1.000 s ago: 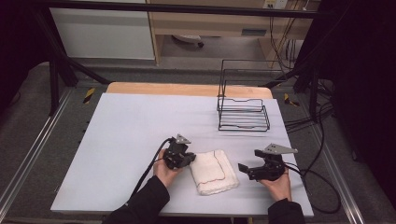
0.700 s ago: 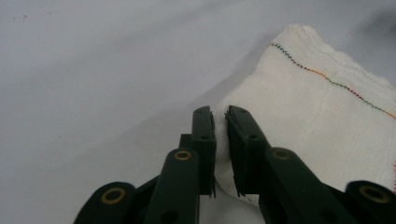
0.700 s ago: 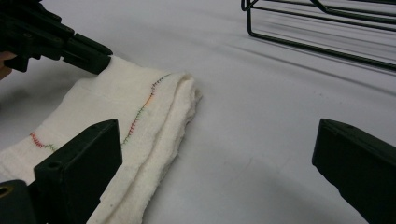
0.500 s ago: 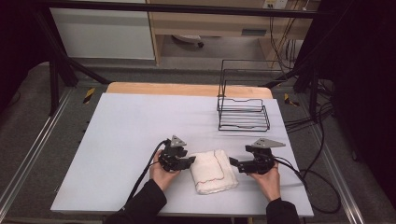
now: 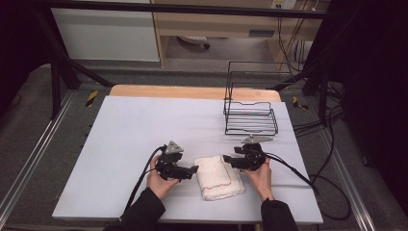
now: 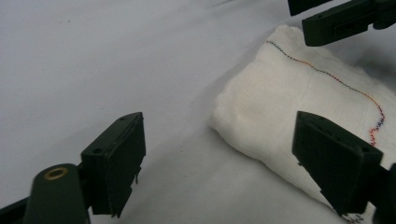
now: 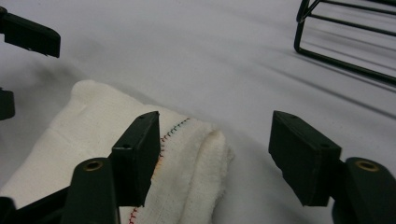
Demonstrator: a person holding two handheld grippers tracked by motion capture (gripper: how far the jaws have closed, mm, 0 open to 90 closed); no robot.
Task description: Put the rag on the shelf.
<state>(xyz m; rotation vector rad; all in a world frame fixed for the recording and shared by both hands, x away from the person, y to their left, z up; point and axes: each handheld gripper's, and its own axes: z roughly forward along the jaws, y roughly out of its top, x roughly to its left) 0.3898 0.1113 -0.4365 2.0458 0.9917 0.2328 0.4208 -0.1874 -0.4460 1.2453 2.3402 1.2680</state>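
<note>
A folded white towel with a coloured stitched line lies near the table's front edge. My left gripper is at its left side. In the left gripper view the left gripper is open, its jaws having just been opening, and a corner of the towel lies between them untouched. My right gripper is at the towel's far right corner. In the right gripper view the right gripper has just been closing, with the towel's corner between its jaws, and the right jaw stands off the cloth.
A black wire rack stands at the back right of the white table, just beyond my right hand; its bars show in the right gripper view. Cables trail from both grippers toward the front and right edge.
My right gripper has moved left up to the towel's right corner and its jaws have narrowed. My left gripper stays at the towel's left side, shifted slightly.
</note>
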